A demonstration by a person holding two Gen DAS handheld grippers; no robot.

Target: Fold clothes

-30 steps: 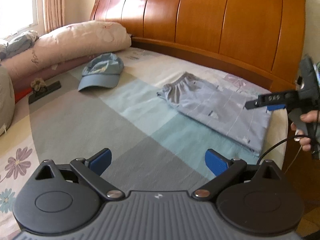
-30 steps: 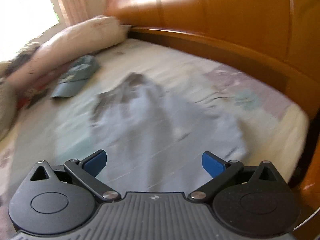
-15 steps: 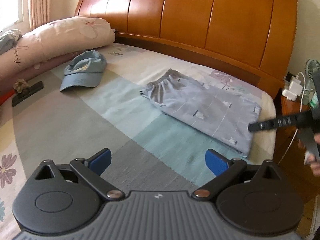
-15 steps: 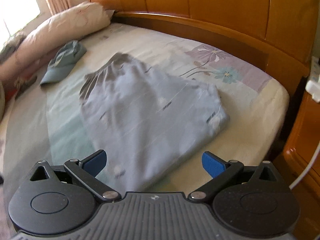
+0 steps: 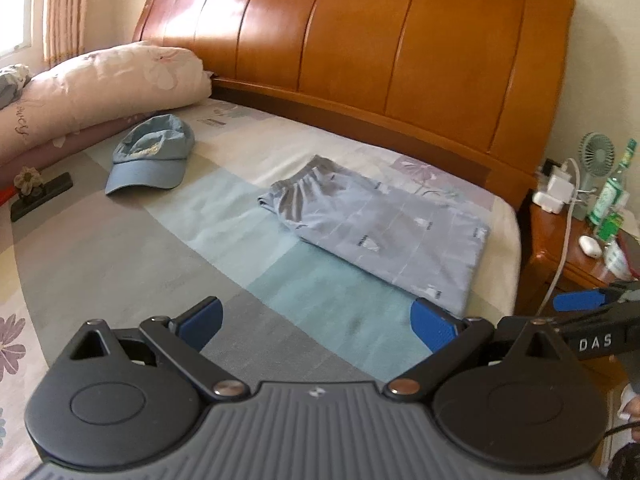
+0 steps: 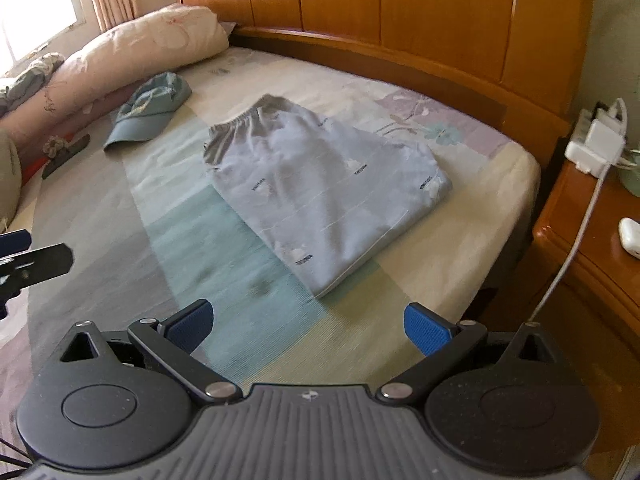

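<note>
Both tools gape wide and empty — left tool (image 5: 316, 320), right tool (image 6: 308, 322) — above the folded pale-blue patterned shorts (image 6: 320, 188). Only the left view catches a small green fan (image 5: 596, 156).

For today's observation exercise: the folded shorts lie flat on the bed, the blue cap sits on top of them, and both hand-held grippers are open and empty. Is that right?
Not quite. The cap is not on the shorts; it lies apart from them on the bed, nearer the pillow, as the right wrist view shows. The rest stands: shorts folded flat, left hand-held gripper and right hand-held gripper open and empty.
</note>
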